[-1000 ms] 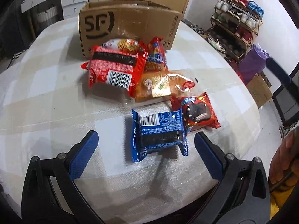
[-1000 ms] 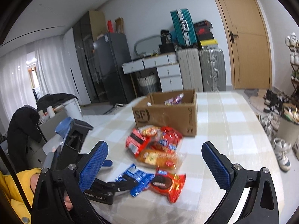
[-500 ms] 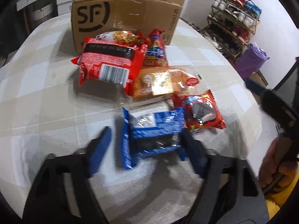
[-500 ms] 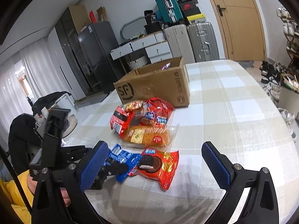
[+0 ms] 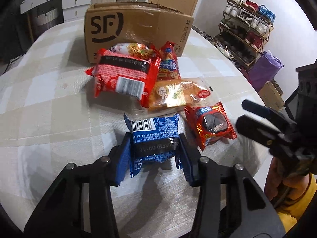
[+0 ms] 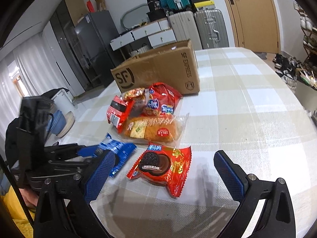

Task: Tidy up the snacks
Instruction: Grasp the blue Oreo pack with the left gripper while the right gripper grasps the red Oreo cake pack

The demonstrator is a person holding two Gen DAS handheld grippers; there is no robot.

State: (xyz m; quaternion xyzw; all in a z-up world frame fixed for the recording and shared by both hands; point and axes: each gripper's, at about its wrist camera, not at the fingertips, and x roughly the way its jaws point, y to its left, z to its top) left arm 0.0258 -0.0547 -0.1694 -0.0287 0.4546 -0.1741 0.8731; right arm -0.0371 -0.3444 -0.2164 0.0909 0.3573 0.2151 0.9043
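My left gripper is shut on the blue cookie pack, its pads pressing both sides; the pack also shows in the right wrist view. A red cookie pack lies on the table between the fingers of my open, empty right gripper; it also shows in the left wrist view. Behind lie a bread pack, a red noodle pack and a red snack bag. An open SF cardboard box stands beyond them.
The round table has a checked cloth. A shoe rack and a purple bag stand to the right of the table. Suitcases, drawers and a fridge line the far wall.
My left gripper moved forward and closed on the blue cookie pack. My right gripper came down and closer, now straddling the red cookie pack.
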